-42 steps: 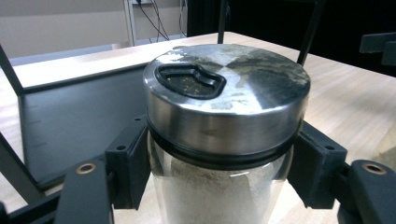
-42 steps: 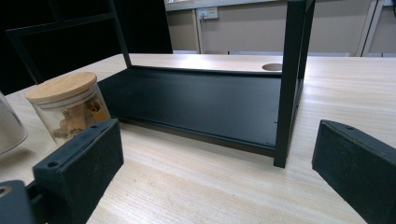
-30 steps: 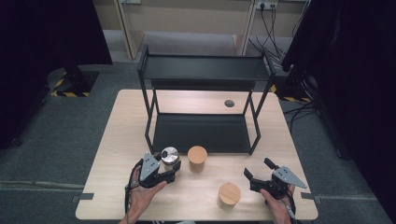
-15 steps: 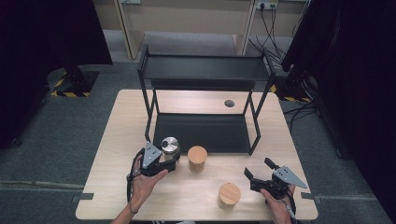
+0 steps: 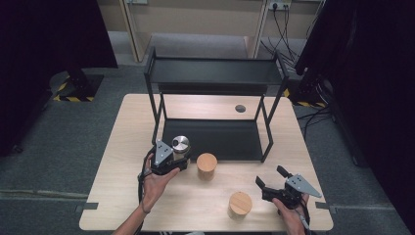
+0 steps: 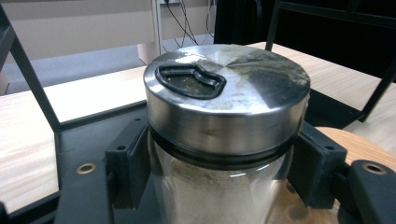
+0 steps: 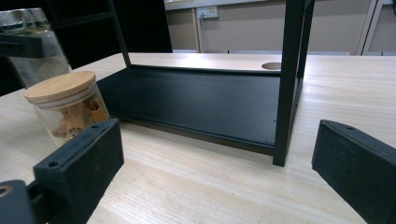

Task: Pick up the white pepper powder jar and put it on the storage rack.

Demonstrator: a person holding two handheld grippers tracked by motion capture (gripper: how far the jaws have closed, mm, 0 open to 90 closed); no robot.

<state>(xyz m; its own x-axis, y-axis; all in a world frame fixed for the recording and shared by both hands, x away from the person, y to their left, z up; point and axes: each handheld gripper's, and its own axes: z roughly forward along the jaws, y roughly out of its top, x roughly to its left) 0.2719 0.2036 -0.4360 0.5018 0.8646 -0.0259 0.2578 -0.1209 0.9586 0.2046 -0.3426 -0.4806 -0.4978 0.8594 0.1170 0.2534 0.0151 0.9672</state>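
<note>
L gripper (image 5: 179, 157) jaws clamp steel-lid jar (image 5: 180, 145) at shelf rack (image 5: 215, 141) edge; R gripper (image 5: 270, 182) jaws wide.

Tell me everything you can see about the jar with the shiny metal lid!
The jar is clear glass with pale powder inside. Its round silver lid has a black pouring flap and a dark ring beneath. It stands upright, clamped between the left gripper pads just under the lid, at the black shelf's front left corner.

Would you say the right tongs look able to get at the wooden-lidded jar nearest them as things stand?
Probably yes. The right tongs are open and hold nothing, and the wooden-lidded jar stands just beside them on bare table, with nothing in between.
</note>
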